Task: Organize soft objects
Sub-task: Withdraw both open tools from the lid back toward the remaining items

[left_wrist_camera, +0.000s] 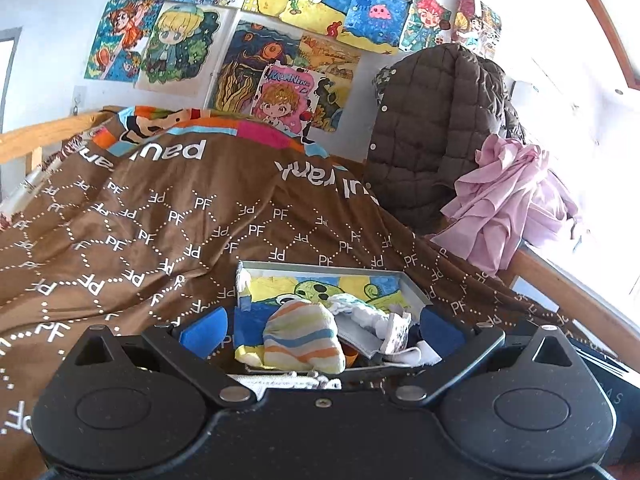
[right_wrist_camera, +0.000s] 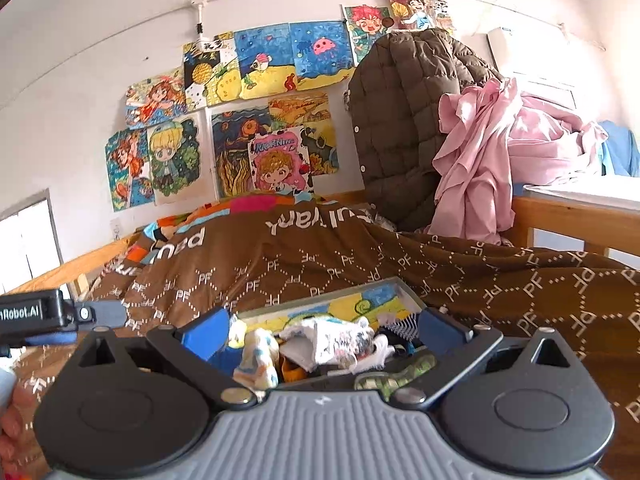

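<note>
A shallow box (left_wrist_camera: pixel 320 267) lined with a colourful drawing lies on the brown blanket (left_wrist_camera: pixel 160 216). In it sit a pastel striped sock (left_wrist_camera: pixel 300 340) and a white patterned sock (left_wrist_camera: pixel 360 313). My left gripper (left_wrist_camera: pixel 322 332) hangs just before the box, its blue fingers (left_wrist_camera: pixel 204 334) spread wide and open, touching nothing. The right wrist view shows the same box (right_wrist_camera: pixel 412 293) with the striped sock (right_wrist_camera: pixel 258 354), a white printed cloth (right_wrist_camera: pixel 340 340) and a green patterned piece (right_wrist_camera: pixel 400 376). My right gripper (right_wrist_camera: pixel 324 330) is also open and holds nothing.
A brown quilted jacket (left_wrist_camera: pixel 432 132) and a heap of pink cloth (left_wrist_camera: pixel 512 200) pile up at the bed's far right. Drawings (left_wrist_camera: pixel 280 92) cover the wall behind. A wooden bed rail (right_wrist_camera: pixel 580 220) runs on the right. The left gripper's body (right_wrist_camera: pixel 40 312) shows at the left edge of the right wrist view.
</note>
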